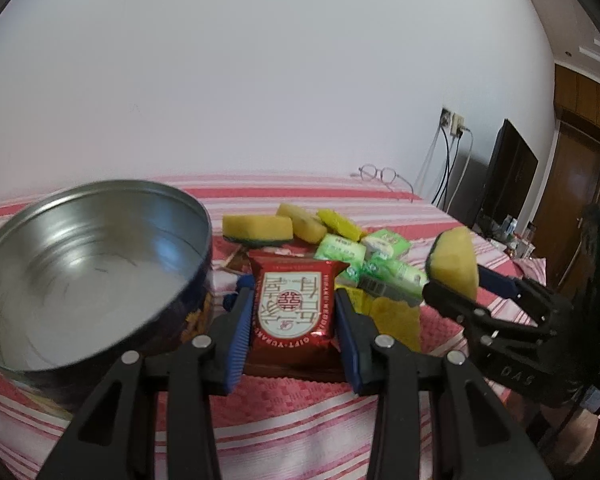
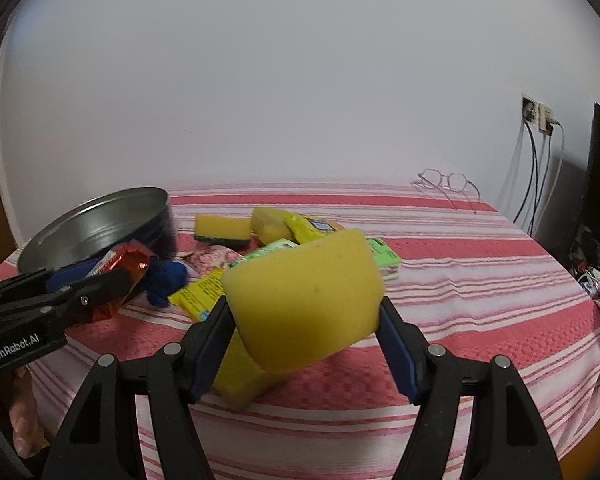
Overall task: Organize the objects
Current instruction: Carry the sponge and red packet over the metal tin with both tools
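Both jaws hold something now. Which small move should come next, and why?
Probably carry the red packet in the left gripper over the empty metal tin beside it and release. The right gripper can follow with its sponge.

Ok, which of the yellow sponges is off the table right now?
The yellow sponge clamped in the right gripper, held up above the striped cloth. The other sponges, like the green-backed one near the round tin, lie in the pile.
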